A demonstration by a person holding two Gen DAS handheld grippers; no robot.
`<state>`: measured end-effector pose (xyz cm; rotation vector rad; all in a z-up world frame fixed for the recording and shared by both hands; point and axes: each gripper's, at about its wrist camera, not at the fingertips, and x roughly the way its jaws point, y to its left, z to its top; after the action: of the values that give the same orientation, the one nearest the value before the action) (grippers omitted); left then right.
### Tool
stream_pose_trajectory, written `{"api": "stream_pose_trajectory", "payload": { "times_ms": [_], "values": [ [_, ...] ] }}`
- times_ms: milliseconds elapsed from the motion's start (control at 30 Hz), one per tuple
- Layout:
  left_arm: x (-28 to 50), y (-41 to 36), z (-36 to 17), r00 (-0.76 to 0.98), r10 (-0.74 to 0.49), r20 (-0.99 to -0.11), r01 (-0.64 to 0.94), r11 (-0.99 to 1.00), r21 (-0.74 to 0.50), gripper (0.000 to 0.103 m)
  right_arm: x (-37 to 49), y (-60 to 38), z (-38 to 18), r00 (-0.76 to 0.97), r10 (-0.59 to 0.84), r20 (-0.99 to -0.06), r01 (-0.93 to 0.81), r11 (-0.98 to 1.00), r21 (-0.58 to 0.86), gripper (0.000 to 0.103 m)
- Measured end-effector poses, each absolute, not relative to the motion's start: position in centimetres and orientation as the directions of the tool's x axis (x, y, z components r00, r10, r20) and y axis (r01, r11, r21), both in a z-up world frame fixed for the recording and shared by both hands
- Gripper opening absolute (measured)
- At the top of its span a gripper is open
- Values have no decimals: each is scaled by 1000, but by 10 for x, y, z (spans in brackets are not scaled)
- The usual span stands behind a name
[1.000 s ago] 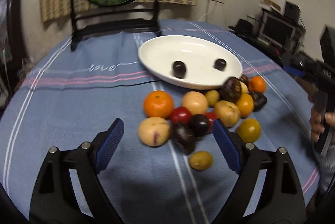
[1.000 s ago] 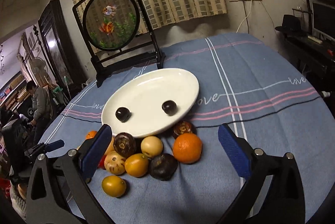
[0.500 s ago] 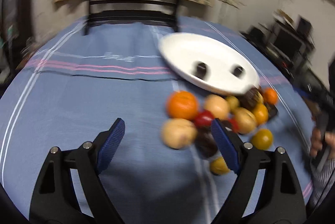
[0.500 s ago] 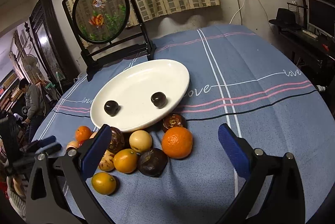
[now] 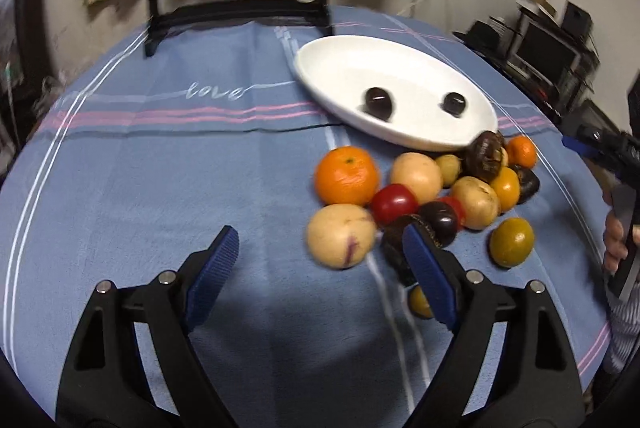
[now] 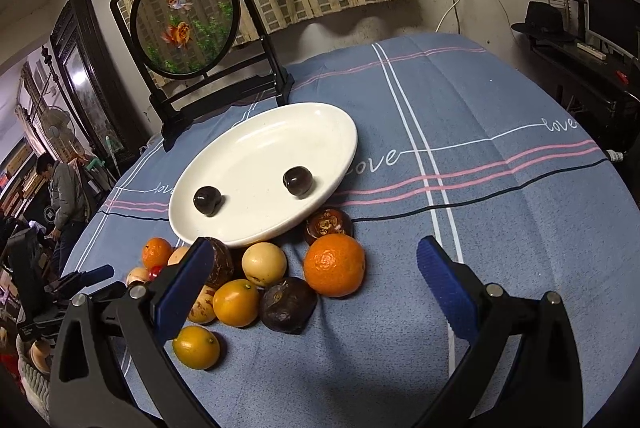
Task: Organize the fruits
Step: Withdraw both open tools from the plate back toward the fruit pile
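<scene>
Both the left gripper (image 5: pixel 320 248) and the right gripper (image 6: pixel 314 260) hover with their ribbed blue pads spread wide and nothing between them, above a blue woven tablecloth (image 6: pixel 500 131) crossed by pink and white stripes. A glossy white oval plate (image 6: pixel 256 151) holds two smooth dark round fruits (image 6: pixel 297 180), well apart from each other. A loose pile of fruits (image 6: pixel 256 280), dimpled oranges, pale smooth globes and wrinkled dark ones, sits just beside the plate's near rim
</scene>
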<state>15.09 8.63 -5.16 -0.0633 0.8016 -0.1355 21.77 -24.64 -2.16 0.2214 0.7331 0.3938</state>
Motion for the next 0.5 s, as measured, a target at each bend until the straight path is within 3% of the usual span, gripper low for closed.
{"api": "stream_pose_trajectory", "payload": {
  "times_ms": [33, 100, 200, 333, 500],
  "values": [
    [153, 82, -51, 685, -161, -710, 122, 987, -106, 85, 218, -247, -22, 673, 423, -607, -269, 904, 331, 102],
    [155, 67, -55, 616, -307, -726, 250, 950, -189, 87, 219, -247, -22, 672, 420, -610, -265, 906, 331, 102],
    [148, 40, -57, 627, -223, -747, 313, 949, -21, 91, 220, -250, -22, 678, 414, -608, -254, 908, 335, 102],
    [152, 66, -58, 630, -240, -738, 239, 965, -109, 93, 221, -254, -24, 671, 422, -609, -242, 902, 358, 102],
    [159, 98, -59, 650, -145, -746, 128, 989, -80, 90, 221, -251, -24, 664, 428, -613, -254, 901, 353, 102]
  ]
}}
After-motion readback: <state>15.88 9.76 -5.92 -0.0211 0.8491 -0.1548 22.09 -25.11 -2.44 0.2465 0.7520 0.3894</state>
